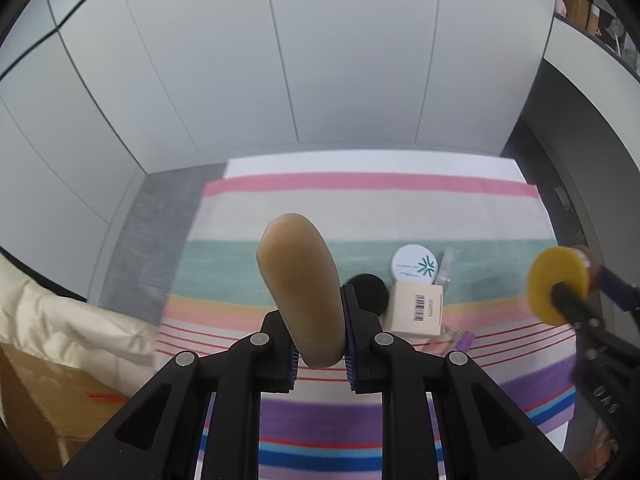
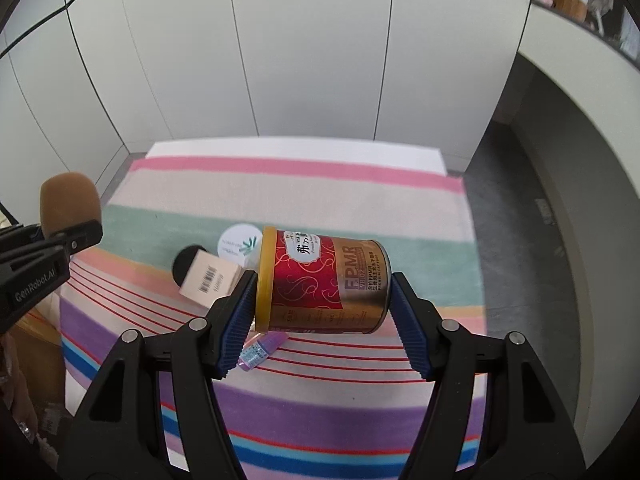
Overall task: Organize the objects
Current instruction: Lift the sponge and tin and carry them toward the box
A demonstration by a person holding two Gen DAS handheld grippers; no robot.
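My left gripper (image 1: 320,344) is shut on a tan oblong sponge (image 1: 300,280), held above the striped cloth; it also shows at the left of the right wrist view (image 2: 70,204). My right gripper (image 2: 324,308) is shut on a red and gold can (image 2: 324,284) with a yellow lid, held sideways above the cloth. The can's yellow lid (image 1: 558,284) shows at the right of the left wrist view.
On the striped cloth (image 2: 360,208) lie a white round compact (image 2: 238,246), a black puff (image 2: 186,262), a beige barcoded box (image 2: 212,276) and a small purple tube (image 2: 262,348). White wall panels stand behind. A cardboard box with cream fabric (image 1: 60,320) sits at left.
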